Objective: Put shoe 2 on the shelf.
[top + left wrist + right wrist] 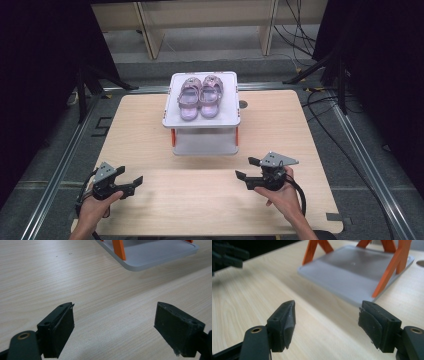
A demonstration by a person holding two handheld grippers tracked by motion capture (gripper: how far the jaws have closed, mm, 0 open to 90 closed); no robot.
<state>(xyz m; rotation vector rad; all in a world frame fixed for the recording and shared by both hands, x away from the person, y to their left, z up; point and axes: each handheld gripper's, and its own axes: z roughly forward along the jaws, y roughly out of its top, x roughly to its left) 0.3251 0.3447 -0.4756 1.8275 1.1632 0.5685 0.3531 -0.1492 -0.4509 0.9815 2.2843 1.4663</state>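
High view: two spread claws low on the counter, little shoes up on a stand.
Left claw (131,181) is wide apart, pinching nothing. Two purple shoes (200,97) sit side by side atop the white stand (205,142), lying front-to-back, heels toward the person. Right claw (247,168) is wide apart too.

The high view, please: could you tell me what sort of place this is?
Probably a lab recording station: a wooden table ringed by black curtains, loose floor cables, and handheld grippers, left and right.
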